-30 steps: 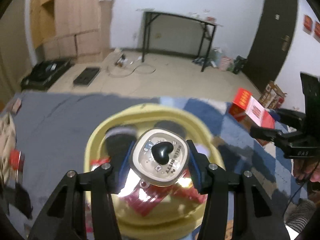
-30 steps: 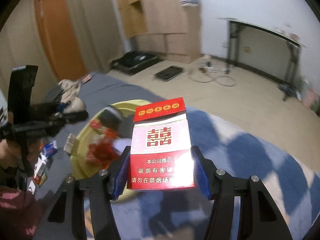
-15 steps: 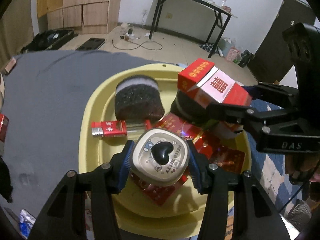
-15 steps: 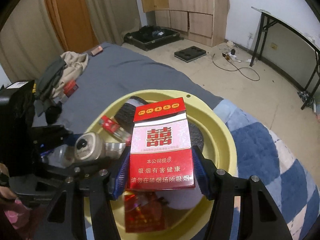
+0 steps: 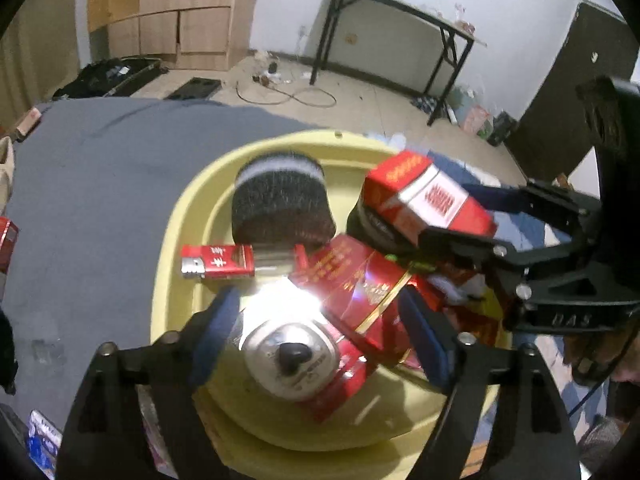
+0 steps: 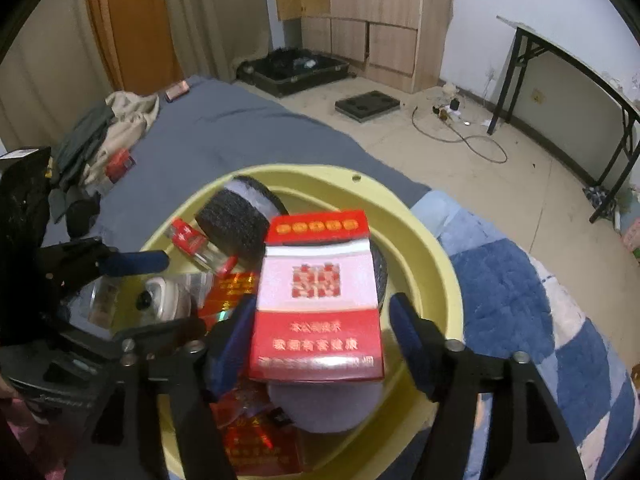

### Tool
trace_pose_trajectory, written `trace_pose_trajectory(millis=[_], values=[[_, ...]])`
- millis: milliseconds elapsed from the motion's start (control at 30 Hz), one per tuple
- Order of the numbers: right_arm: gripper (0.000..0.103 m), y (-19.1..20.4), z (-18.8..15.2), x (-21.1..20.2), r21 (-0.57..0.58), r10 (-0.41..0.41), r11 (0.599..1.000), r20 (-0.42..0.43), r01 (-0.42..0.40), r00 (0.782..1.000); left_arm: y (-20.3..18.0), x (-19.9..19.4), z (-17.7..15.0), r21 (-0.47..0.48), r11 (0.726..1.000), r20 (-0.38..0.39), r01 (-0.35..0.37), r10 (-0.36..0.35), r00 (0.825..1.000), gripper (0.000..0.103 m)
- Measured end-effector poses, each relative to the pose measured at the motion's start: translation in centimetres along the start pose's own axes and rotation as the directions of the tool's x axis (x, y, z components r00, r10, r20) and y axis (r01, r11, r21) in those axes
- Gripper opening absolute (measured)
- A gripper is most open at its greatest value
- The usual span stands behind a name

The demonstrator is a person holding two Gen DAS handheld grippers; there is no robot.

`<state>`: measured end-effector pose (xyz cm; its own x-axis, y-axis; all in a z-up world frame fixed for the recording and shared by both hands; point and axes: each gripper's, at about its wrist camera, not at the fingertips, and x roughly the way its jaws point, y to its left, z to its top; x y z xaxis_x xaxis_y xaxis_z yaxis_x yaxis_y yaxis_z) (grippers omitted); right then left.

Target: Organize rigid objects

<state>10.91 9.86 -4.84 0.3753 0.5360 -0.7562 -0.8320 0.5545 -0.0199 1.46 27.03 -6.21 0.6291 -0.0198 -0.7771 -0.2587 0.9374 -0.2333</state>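
A yellow basin on the bed holds red packets, a red lighter and two dark round pads. My left gripper stands open over it; a small silver tin with a black heart lies loose between its fingers on the packets. My right gripper is open, with gaps either side of the red-and-white cigarette box, which rests above the basin's contents.
The basin sits on a grey sheet beside a blue checked blanket. Clothes and small red packets lie on the bed's far side. Beyond are a black case, wooden cabinets and a black-legged table.
Both grippers have opened. The left has let go of the silver tin, which now lies in the basin. The right has loosened off the cigarette box, lower over the basin.
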Motion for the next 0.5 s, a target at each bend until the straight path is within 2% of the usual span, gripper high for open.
trace_pose_trajectory(millis=[67, 133, 333, 433, 500], values=[[0.080, -0.4, -0.1, -1.2, 0.012, 0.006, 1.000, 0.038, -0.007, 0.999, -0.7, -1.0, 0.3, 0.004, 1.000, 0.028, 0.002, -0.002, 1.000, 0.100], [0.095, -1.3, -0.4, -3.1, 0.035, 0.012, 0.999, 0.089, -0.015, 0.996, -1.7, -2.3, 0.6, 0.012, 1.000, 0.079, -0.015, 0.014, 0.997, 0.103], [0.103, -4.8, -2.6, -8.0, 0.046, -0.025, 0.999, 0.167, 0.017, 0.986, -6.2, -4.8, 0.7, -0.021, 1.000, 0.154, -0.023, 0.026, 0.988, 0.103], [0.103, -6.3, -5.0, -9.5, 0.015, -0.028, 1.000, 0.161, 0.026, 0.986, -8.3, -5.1, -0.6, -0.080, 0.996, 0.165, -0.046, 0.059, 0.984, 0.103], [0.103, -6.9, -7.2, -9.7, -0.016, -0.038, 0.999, 0.138, 0.040, 0.990, -10.1, -5.0, -2.6, -0.099, 0.993, 0.161, -0.063, 0.078, 0.984, 0.103]])
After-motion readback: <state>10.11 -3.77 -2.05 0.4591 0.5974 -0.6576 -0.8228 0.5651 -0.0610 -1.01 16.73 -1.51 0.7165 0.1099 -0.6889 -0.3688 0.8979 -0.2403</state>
